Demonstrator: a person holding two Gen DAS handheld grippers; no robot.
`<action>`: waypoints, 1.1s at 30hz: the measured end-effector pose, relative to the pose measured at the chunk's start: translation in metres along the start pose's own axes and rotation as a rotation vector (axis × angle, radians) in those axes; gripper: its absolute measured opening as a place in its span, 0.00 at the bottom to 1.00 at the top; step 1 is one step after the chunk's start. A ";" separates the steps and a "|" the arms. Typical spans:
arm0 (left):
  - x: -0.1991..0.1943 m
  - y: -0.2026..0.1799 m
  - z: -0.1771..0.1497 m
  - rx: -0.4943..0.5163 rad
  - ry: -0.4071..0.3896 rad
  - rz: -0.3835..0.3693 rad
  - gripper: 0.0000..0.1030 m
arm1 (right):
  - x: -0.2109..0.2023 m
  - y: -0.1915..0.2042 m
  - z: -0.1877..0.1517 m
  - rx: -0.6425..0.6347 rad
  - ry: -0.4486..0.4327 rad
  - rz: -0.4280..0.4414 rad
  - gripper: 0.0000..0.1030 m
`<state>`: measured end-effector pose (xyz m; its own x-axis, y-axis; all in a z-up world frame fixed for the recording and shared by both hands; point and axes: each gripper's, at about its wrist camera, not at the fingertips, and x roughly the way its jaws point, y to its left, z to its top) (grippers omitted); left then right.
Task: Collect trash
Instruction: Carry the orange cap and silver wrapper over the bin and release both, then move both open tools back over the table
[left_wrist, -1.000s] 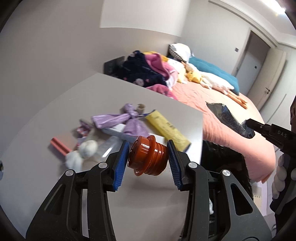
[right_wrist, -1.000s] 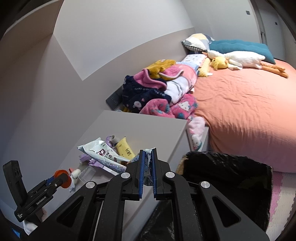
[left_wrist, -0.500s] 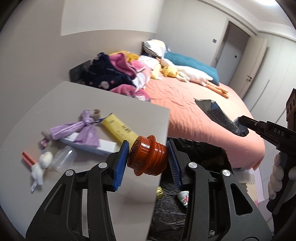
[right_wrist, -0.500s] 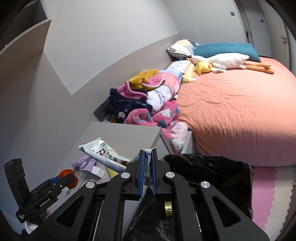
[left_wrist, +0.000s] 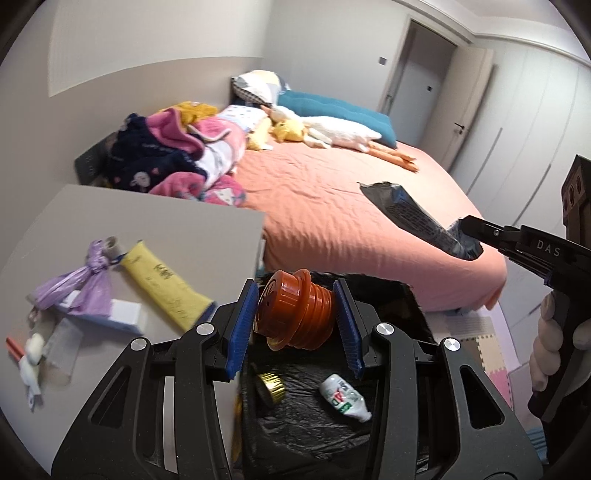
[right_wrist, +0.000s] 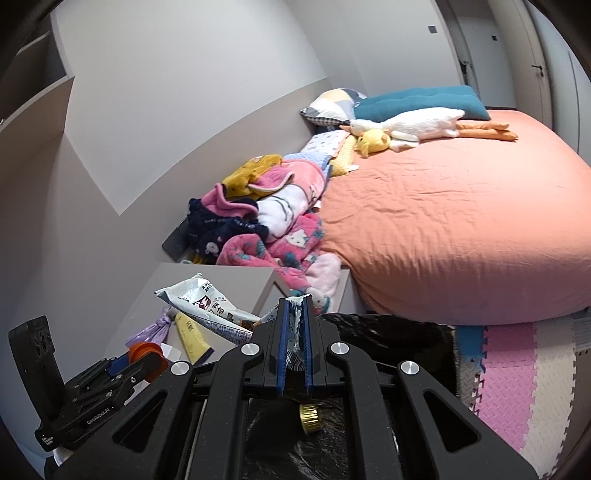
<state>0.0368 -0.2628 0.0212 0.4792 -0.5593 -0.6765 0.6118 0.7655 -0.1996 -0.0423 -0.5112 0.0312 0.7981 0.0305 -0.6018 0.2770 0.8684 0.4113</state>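
Note:
My left gripper (left_wrist: 295, 325) is shut on an orange ribbed cap (left_wrist: 291, 314) and holds it over the black-lined trash bin (left_wrist: 406, 306). In the bin lie a gold cap (left_wrist: 271, 384) and a small white bottle (left_wrist: 345, 398). My right gripper (right_wrist: 295, 350) is shut on a crumpled snack wrapper (right_wrist: 207, 306) above the same bin (right_wrist: 406, 336). In the left wrist view the wrapper (left_wrist: 410, 218) hangs from the right gripper over the bed. On the grey table (left_wrist: 166, 236) lie a yellow tube (left_wrist: 162, 284), a purple bag (left_wrist: 81, 288) and a white box (left_wrist: 122, 314).
An orange bed (right_wrist: 461, 229) with pillows, plush toys and a heap of clothes (right_wrist: 266, 218) stands behind the bin. Foam floor mats (right_wrist: 517, 373) lie to the right. A small red item and white scraps (left_wrist: 26, 354) lie at the table's left edge.
Both grippers have moved from over the table to over the bin, still holding the cap and the wrapper. The inside of the bin has come into view.

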 end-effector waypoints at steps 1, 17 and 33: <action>0.003 -0.005 0.001 0.009 0.002 -0.010 0.41 | -0.002 -0.002 -0.001 0.001 -0.002 -0.003 0.08; 0.017 -0.036 0.002 0.046 0.042 -0.029 0.93 | -0.016 -0.026 0.002 0.054 -0.057 -0.080 0.65; 0.001 -0.002 -0.002 -0.006 0.008 0.053 0.93 | 0.007 0.008 0.002 -0.020 -0.006 -0.009 0.65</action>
<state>0.0346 -0.2644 0.0200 0.5061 -0.5152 -0.6917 0.5814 0.7962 -0.1676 -0.0335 -0.5048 0.0317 0.7991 0.0200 -0.6009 0.2732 0.8783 0.3924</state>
